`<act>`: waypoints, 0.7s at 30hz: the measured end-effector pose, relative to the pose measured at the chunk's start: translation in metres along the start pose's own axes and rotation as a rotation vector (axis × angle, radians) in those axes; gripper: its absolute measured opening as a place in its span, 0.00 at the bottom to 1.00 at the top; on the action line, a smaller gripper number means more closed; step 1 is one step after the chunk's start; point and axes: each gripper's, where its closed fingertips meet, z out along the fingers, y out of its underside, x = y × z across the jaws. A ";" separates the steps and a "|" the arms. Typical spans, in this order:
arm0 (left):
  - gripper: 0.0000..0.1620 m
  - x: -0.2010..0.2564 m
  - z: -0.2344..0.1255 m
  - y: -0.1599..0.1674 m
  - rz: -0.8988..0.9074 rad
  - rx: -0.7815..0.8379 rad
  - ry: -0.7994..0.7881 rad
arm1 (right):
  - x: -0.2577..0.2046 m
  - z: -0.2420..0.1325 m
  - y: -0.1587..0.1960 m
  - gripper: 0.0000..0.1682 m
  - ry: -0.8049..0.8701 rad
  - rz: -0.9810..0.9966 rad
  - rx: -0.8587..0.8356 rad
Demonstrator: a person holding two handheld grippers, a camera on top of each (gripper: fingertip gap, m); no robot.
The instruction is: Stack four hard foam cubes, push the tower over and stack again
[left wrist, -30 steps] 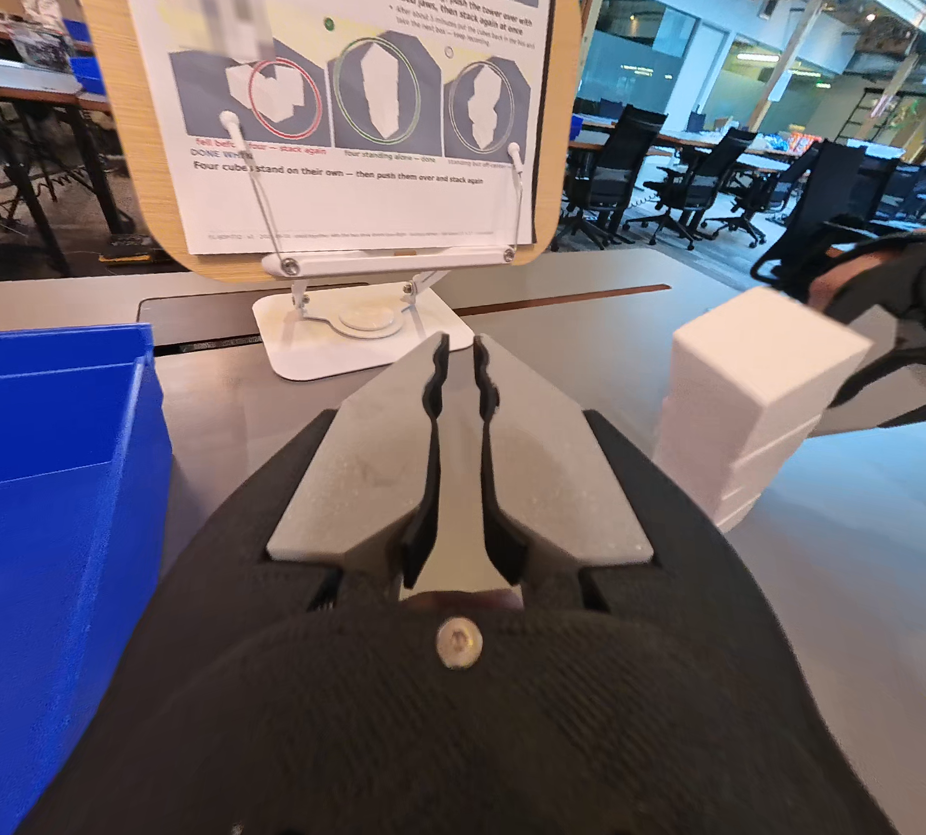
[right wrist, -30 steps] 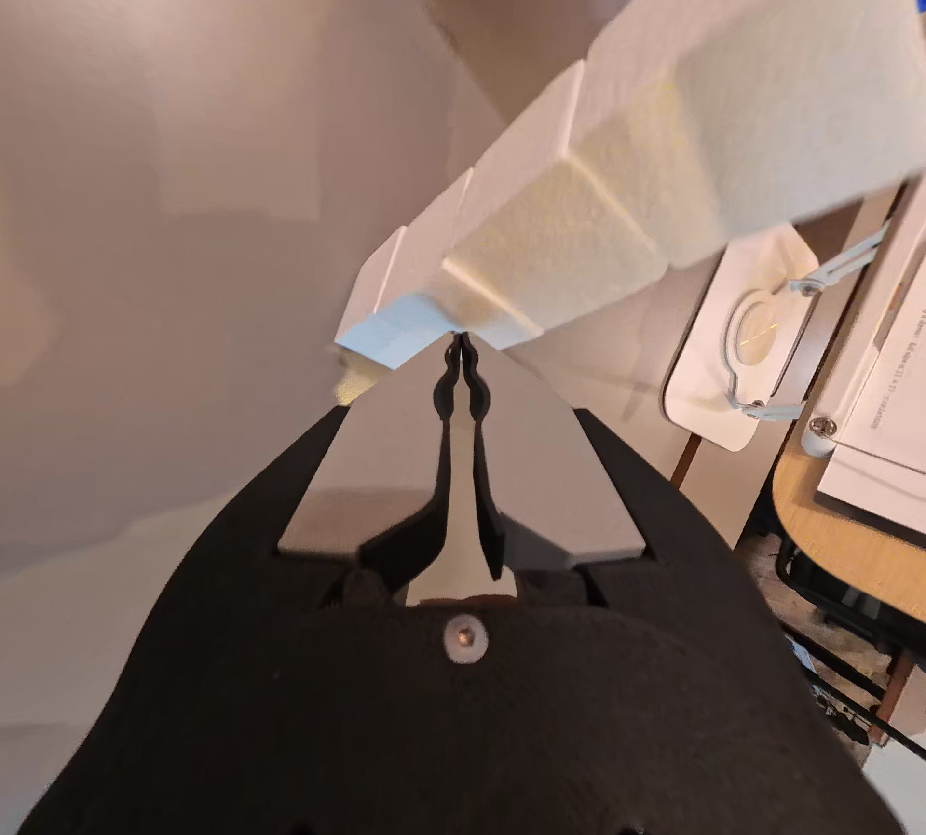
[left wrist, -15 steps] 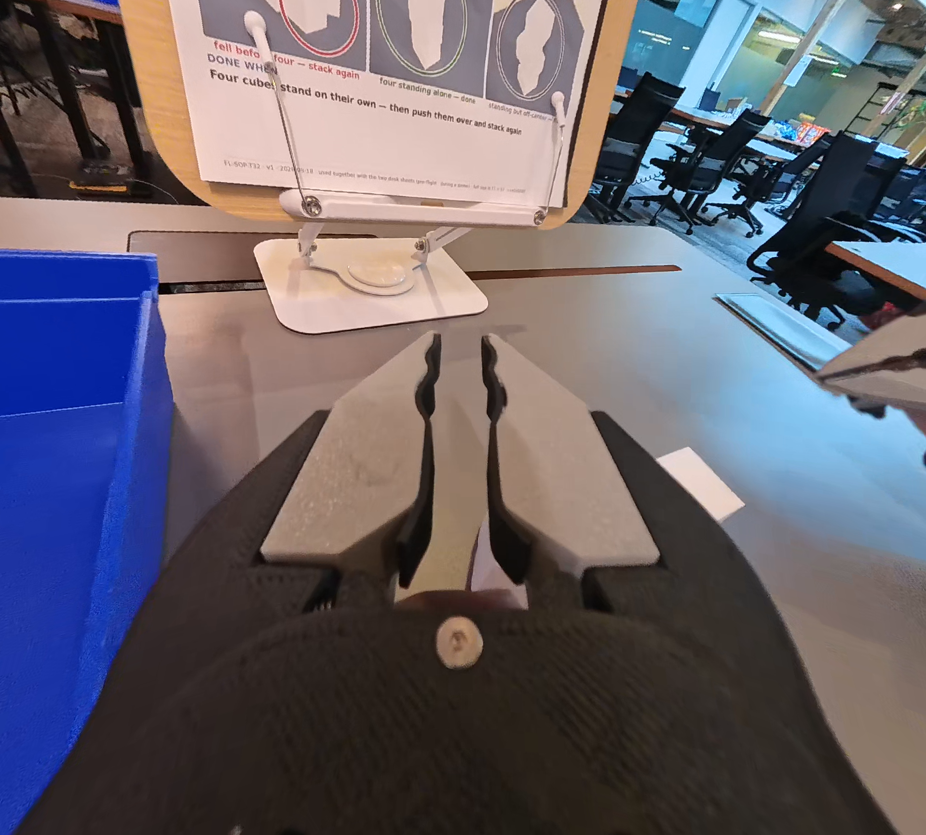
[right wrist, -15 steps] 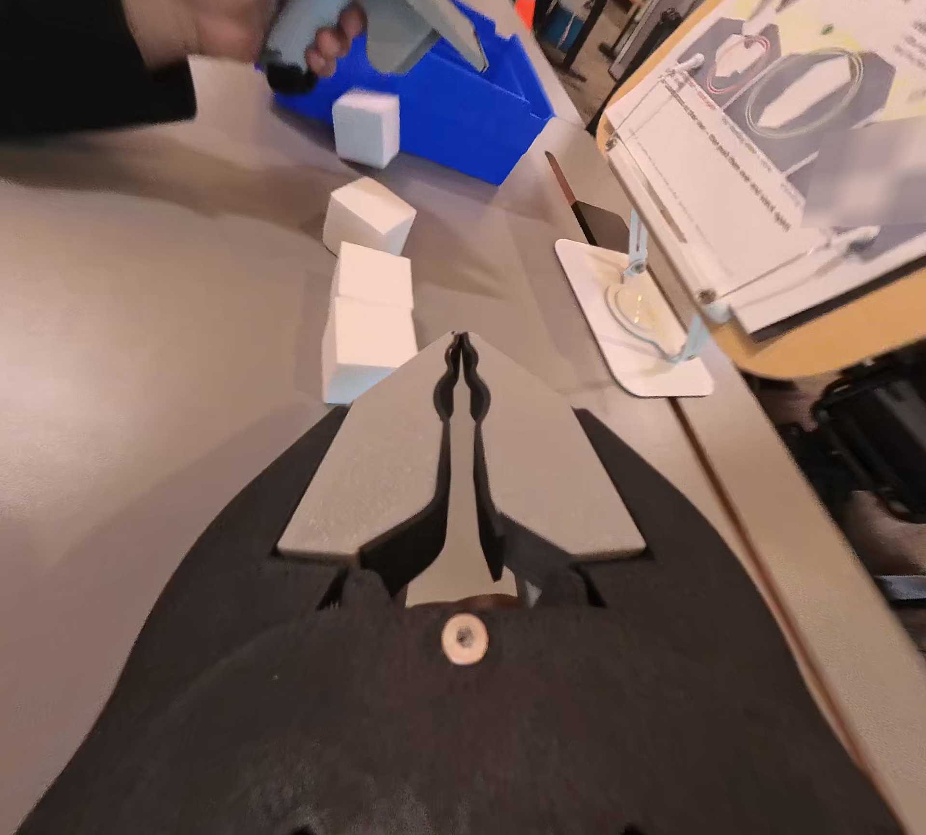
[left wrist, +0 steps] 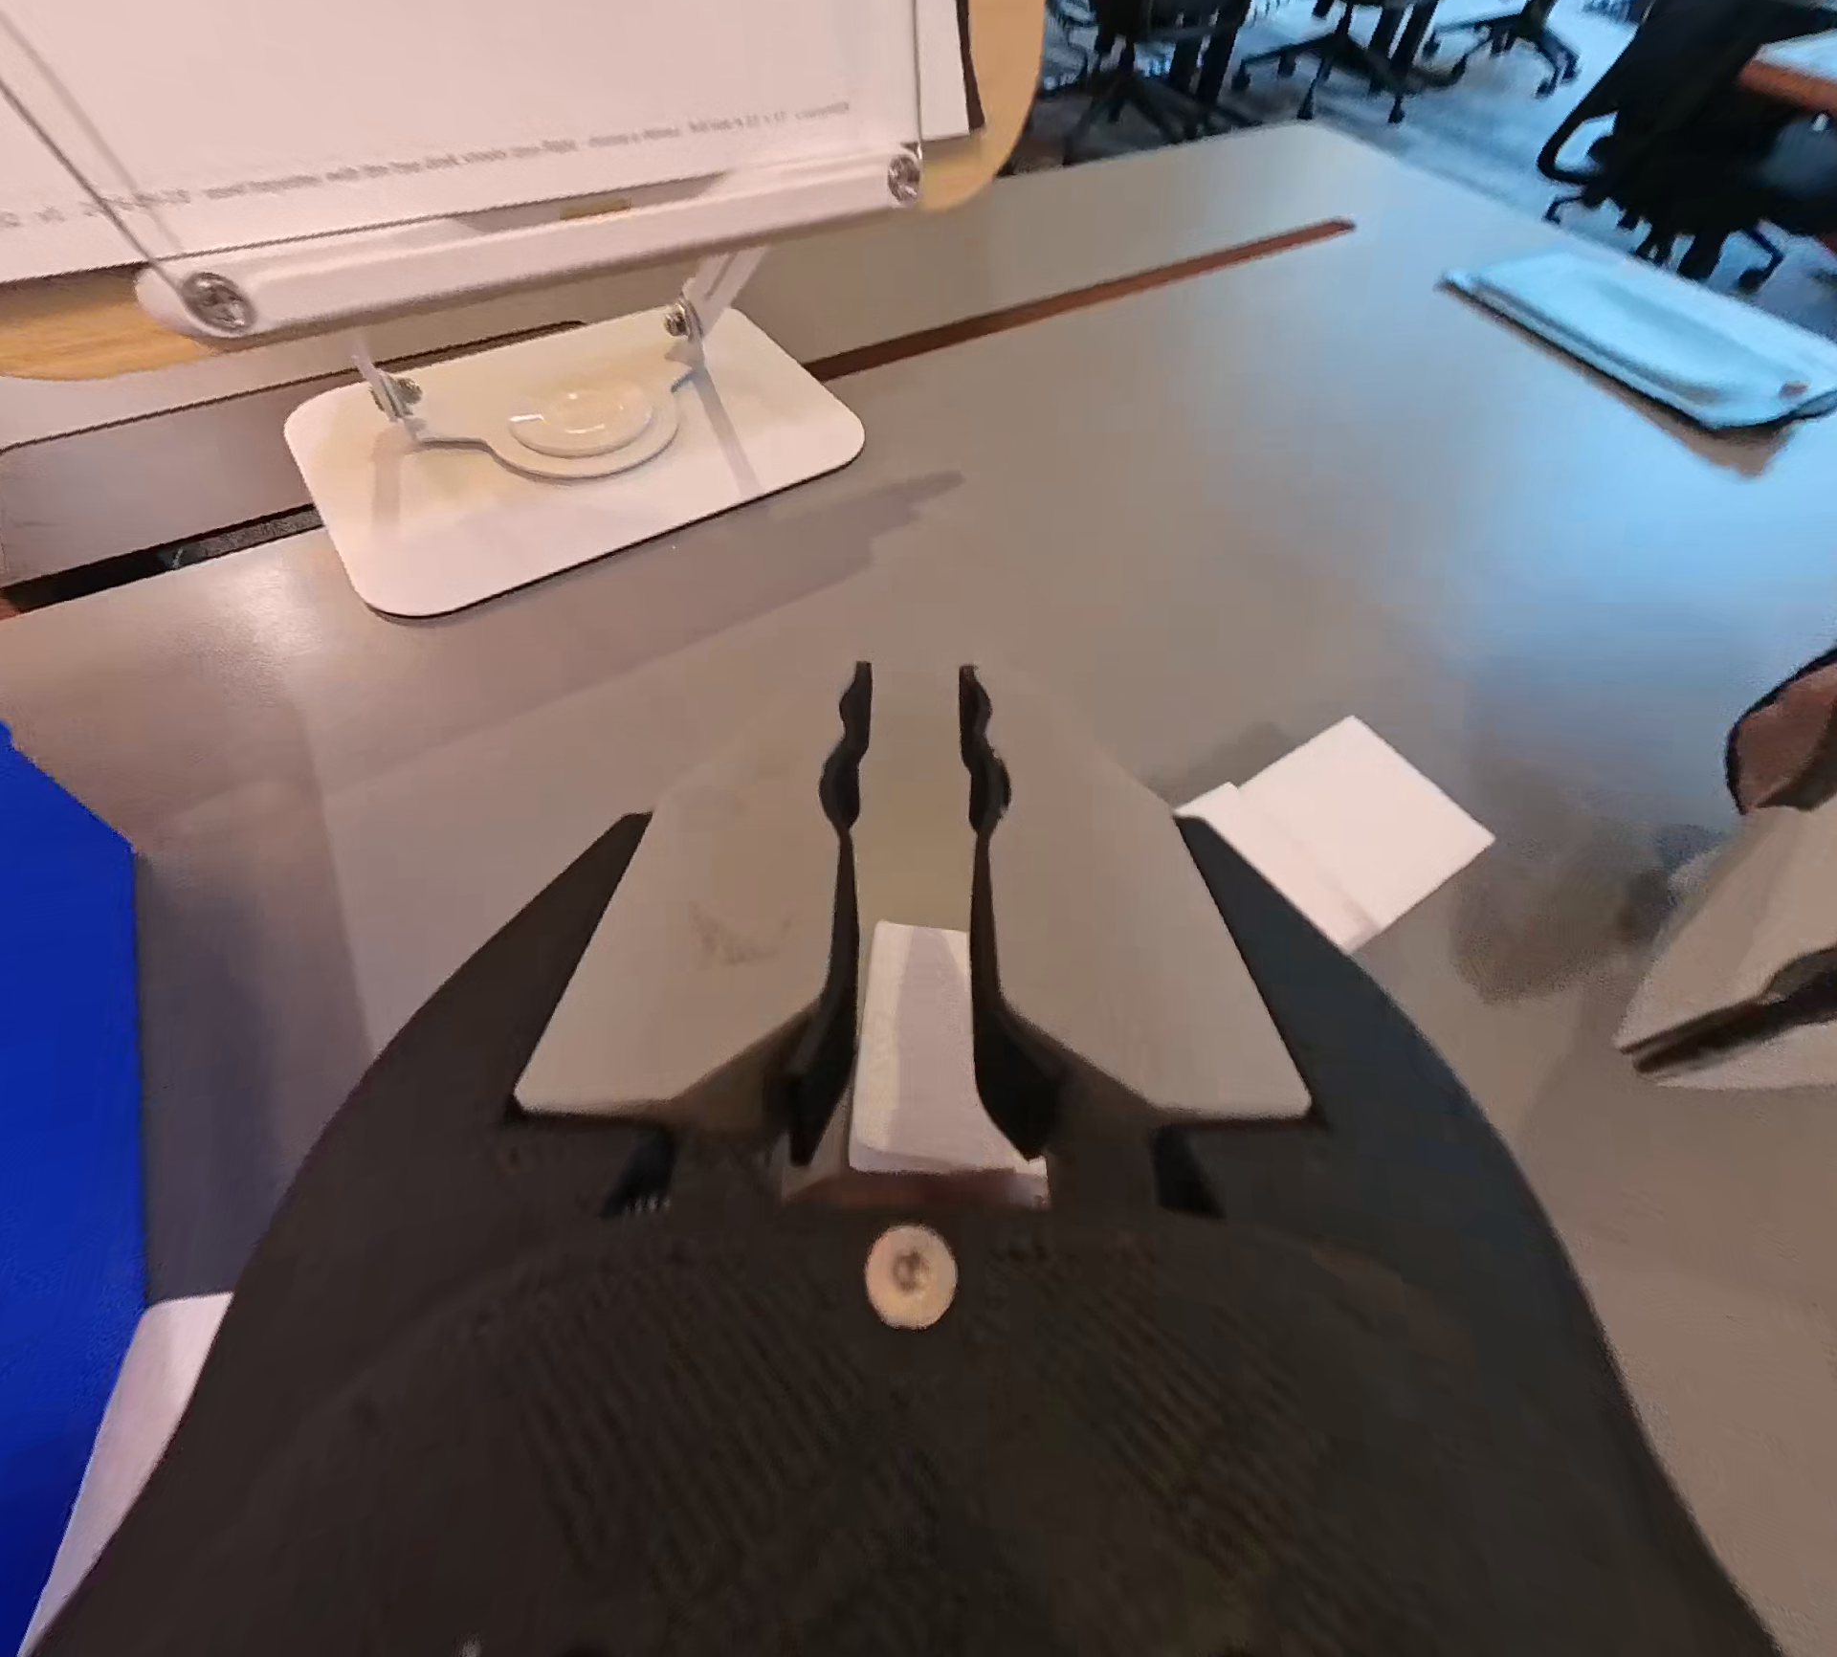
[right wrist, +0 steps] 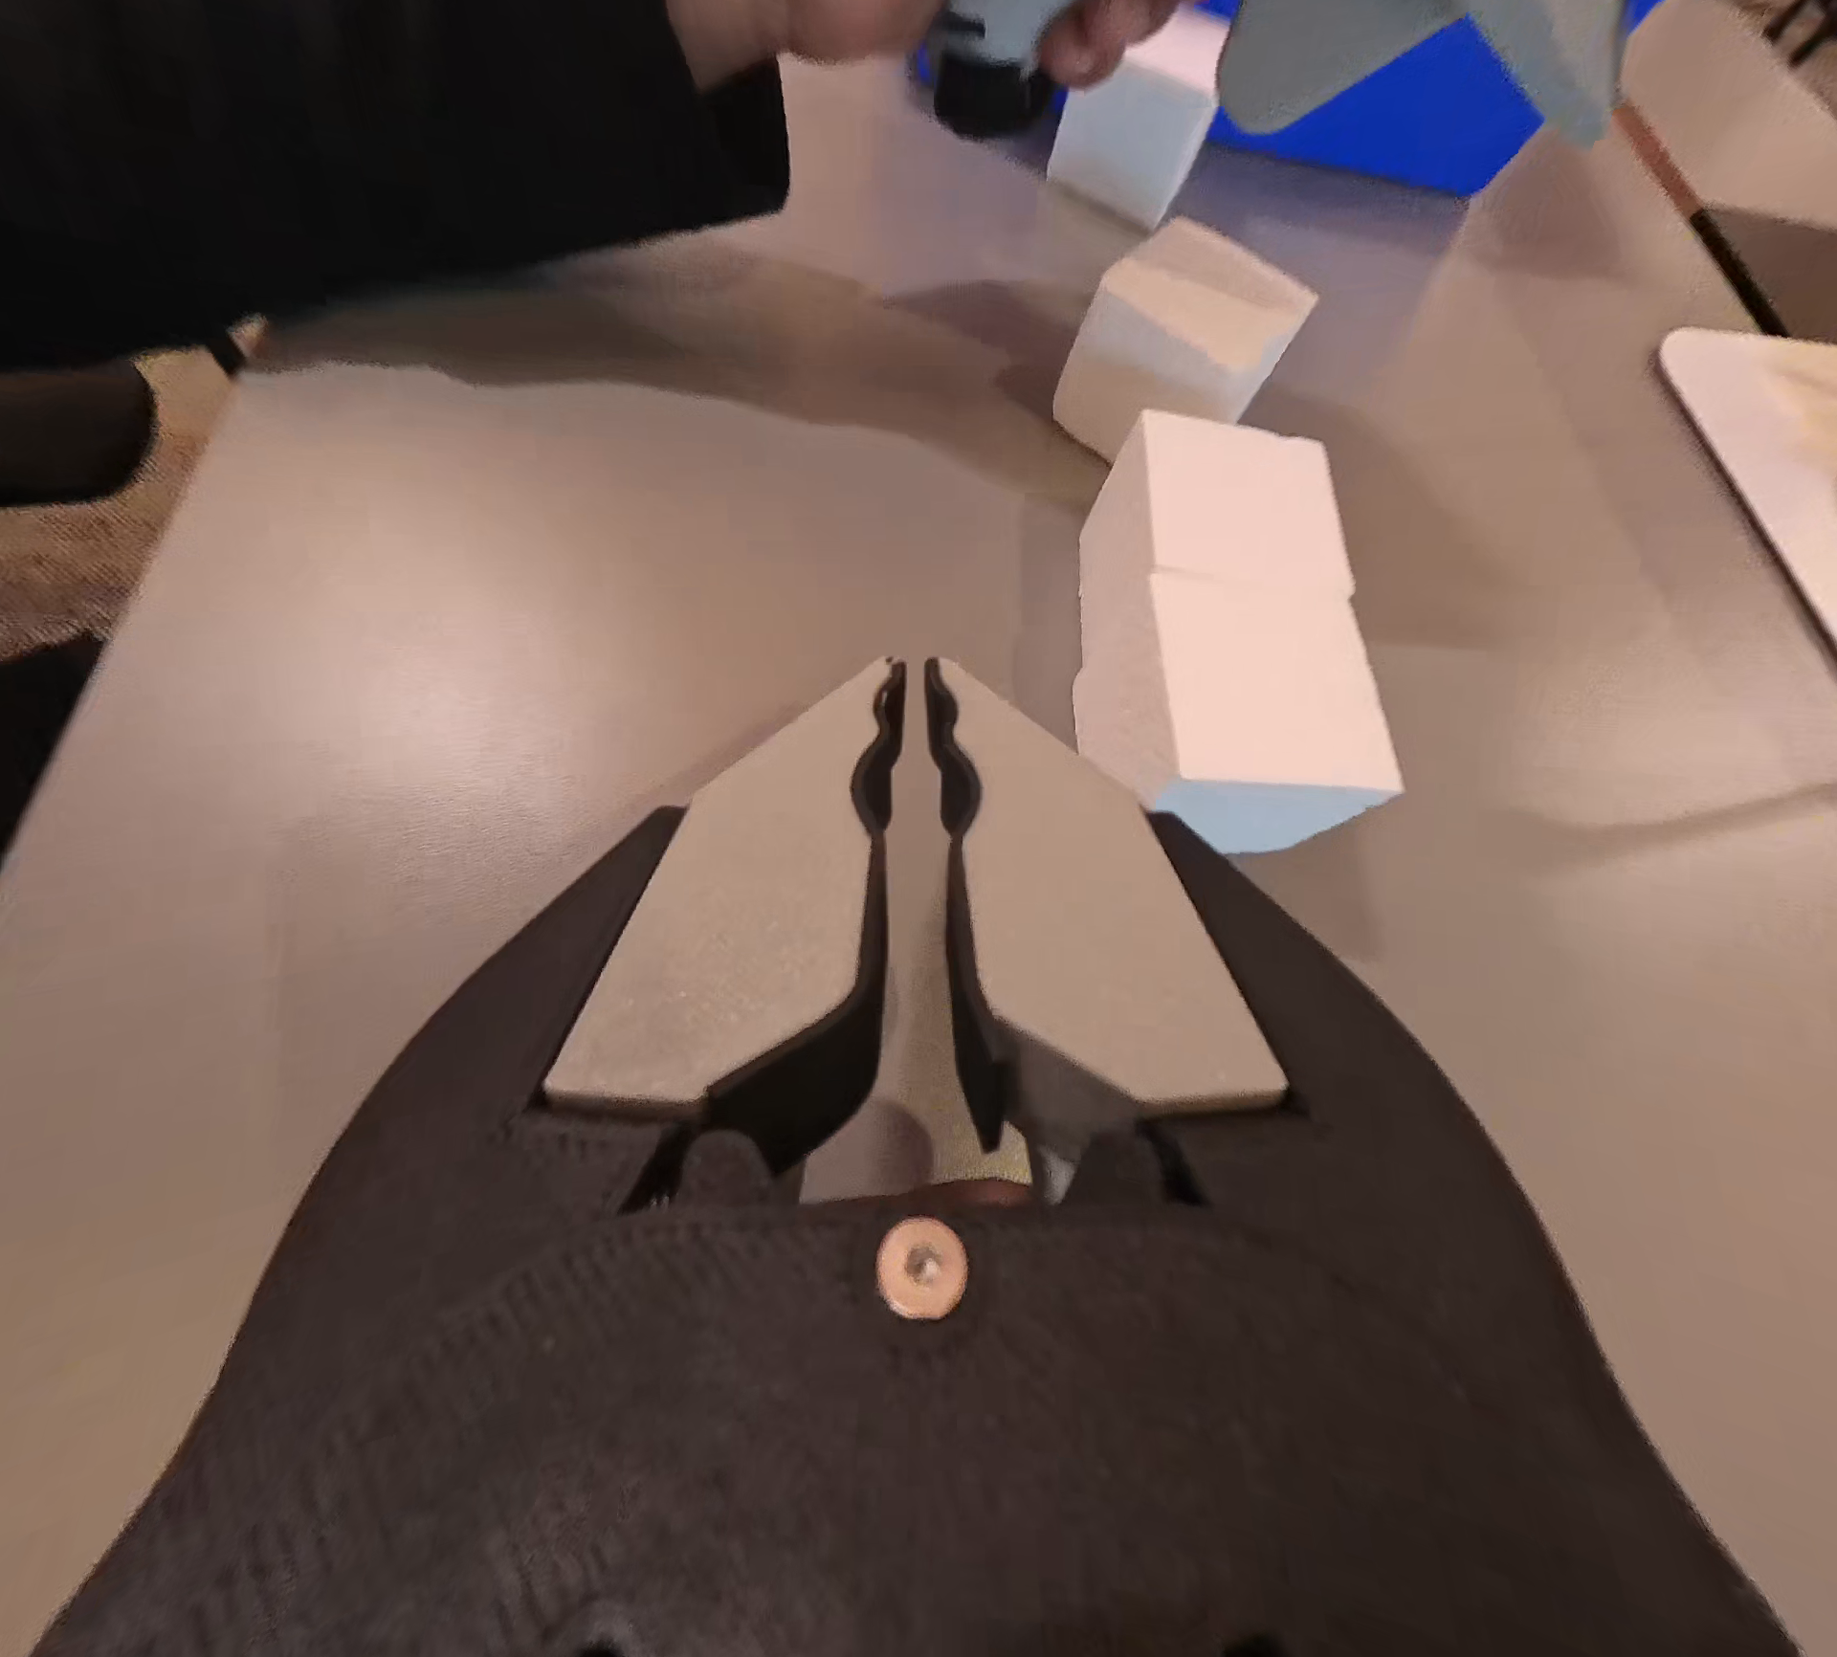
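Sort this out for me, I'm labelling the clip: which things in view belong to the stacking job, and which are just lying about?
Job: four foam cubes; left hand-held gripper; right hand-held gripper.

Lying about: blue bin; document stand; flat grey pad; office chairs.

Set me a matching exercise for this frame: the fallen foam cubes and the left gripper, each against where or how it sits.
Cubes counted from the right wrist camera.
1. nearest cube
2. third cube
3. farthest cube
4. left gripper

a. beside the blue bin
b. held above the table
c. turned askew
d. flush against the next cube

Pairs: 1-d, 2-c, 3-a, 4-b
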 end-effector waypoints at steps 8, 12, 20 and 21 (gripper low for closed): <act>0.10 0.017 0.012 0.018 0.078 -0.108 0.044 | 0.095 0.002 0.016 0.00 0.472 0.138 -0.053; 0.16 0.043 0.010 0.027 0.121 -0.169 0.199 | 0.092 -0.011 0.024 0.06 0.439 0.154 -0.045; 0.38 0.078 -0.006 0.047 0.297 -0.267 0.370 | 0.106 -0.054 0.035 0.10 0.420 0.234 0.031; 0.38 0.079 -0.008 0.052 0.309 -0.290 0.380 | 0.108 -0.059 0.033 0.10 0.419 0.253 0.054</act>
